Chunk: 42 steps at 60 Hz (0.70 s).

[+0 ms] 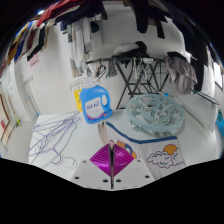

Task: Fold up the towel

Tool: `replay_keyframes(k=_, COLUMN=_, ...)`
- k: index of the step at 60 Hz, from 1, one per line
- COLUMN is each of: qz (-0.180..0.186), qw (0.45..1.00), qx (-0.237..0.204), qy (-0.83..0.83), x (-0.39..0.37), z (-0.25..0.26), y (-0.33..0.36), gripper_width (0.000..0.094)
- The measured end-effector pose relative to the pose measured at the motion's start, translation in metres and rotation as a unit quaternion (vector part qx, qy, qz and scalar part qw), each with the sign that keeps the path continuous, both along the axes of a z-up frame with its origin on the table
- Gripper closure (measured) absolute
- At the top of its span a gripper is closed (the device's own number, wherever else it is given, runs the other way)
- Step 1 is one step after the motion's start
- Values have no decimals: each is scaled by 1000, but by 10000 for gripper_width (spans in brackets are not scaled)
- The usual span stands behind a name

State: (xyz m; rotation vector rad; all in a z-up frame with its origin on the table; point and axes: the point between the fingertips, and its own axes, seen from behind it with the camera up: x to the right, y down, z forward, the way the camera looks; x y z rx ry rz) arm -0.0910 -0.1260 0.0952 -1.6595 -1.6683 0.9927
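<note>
While seen from the gripper view, gripper (112, 162) low over a white table (100, 135), magenta pads (103, 158) drawn together to a point, fingers clenched with no visible gap; whether any cloth is pinched between them, impossible to tell. Beyond the fingertips and off to one side, a pale blue-grey towel (152, 110), crumpled in a heap on the table. To the other side of the towel, upright, a blue detergent bottle (93, 101). Nearer than the bottle, flat on the table, white wire hangers (55, 137). Behind the towel, a drying rack (130, 72). Just beside the fingers, below the towel, a cartoon print (165, 153).
</note>
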Motion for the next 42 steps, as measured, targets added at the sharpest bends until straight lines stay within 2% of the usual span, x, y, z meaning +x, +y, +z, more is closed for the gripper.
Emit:
replay_keyframes(k=6, qz=-13, qw=1000, qx=3, qy=14, x=0, z=24, y=54, gripper_width=928)
replay_keyframes(k=11, qz=-33, qw=999, qx=25, qy=21, x=1, z=30, y=108, gripper_width=928)
replay_keyframes(k=20, qz=-73, qw=996, qx=55, qy=1, x=1, z=-5, y=185, gripper_width=926)
replay_keyframes(k=26, qz=-73, qw=995, qx=64, qy=-13, x=4, z=-34, y=203, gripper_width=888)
replay_keyframes(k=27, qz=-73, qw=995, qx=66, qy=-14, x=4, z=-37, y=206, gripper_width=827)
replay_keyframes(k=28, qz=-75, qw=995, qx=69, qy=-14, x=4, z=-40, y=208, gripper_width=703)
replay_keyframes(k=32, qz=-88, qw=992, qx=88, qy=-27, x=10, z=-47, y=220, gripper_width=80)
replay_keyframes(k=33, qz=-90, qw=992, qx=88, qy=-30, x=14, z=-47, y=222, gripper_width=138)
replay_keyframes(k=34, qz=-92, qw=992, qx=86, qy=-32, x=17, z=-45, y=223, gripper_width=158)
replay_keyframes(k=36, qz=-89, qw=993, qx=76, qy=-34, x=24, z=-39, y=220, gripper_width=142)
replay_keyframes(k=38, qz=-82, qw=994, qx=65, qy=-39, x=34, z=-32, y=215, gripper_width=78)
replay_keyframes(k=42, qz=-66, qw=995, qx=62, qy=-51, x=64, z=-11, y=208, gripper_width=94)
